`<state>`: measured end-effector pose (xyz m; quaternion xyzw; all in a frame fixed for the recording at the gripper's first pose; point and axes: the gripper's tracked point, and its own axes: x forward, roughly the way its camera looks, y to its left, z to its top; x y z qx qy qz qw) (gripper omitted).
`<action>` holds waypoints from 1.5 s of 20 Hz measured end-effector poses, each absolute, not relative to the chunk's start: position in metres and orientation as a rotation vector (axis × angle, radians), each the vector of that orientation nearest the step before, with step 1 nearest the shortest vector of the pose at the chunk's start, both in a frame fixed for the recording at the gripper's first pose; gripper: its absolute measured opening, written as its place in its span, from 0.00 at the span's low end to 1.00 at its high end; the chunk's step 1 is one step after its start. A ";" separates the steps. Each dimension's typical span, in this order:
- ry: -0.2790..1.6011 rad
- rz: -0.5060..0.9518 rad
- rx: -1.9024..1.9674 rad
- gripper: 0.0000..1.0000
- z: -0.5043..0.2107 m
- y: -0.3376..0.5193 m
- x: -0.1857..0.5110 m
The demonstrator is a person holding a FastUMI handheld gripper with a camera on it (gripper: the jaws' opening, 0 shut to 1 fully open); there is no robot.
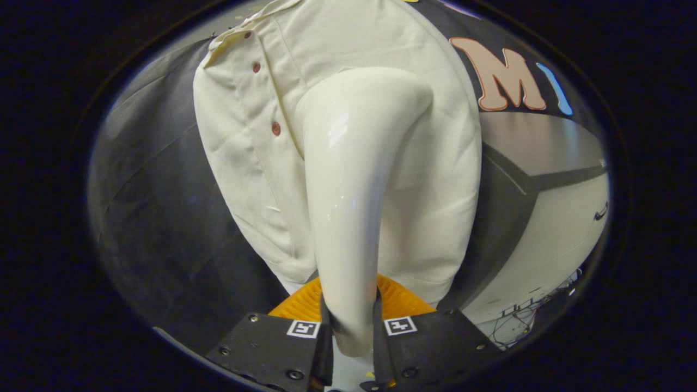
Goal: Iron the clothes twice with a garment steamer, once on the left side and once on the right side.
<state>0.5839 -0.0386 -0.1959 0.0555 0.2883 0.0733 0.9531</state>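
On the left hangs the dark cloth of the booth wall (158,218), creased in long folds. Against it hangs a cream button-front shirt (239,163), its collar at the far top, with small reddish-brown buttons (276,128) running down its placket. In front of the shirt's middle rises the glossy white plastic handle of the garment steamer (348,190), curving at its far end toward the fabric, so the steamer sits at the right half of the shirt. The gripper (353,337) has its jaws clenched on the near end of that handle, one finger pressing each side. Just beyond the fingers shows a ribbed orange part (400,298). To the right lies a pale floor (550,245) with loose cables (536,316).
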 end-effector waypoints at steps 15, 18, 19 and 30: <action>0.678 0.109 0.189 0.29 -0.234 -0.063 0.530; 0.643 0.079 0.187 0.29 -0.218 -0.063 0.509; 0.621 0.067 0.183 0.29 -0.208 -0.062 0.500; 0.357 -0.100 0.096 0.29 -0.079 -0.011 0.350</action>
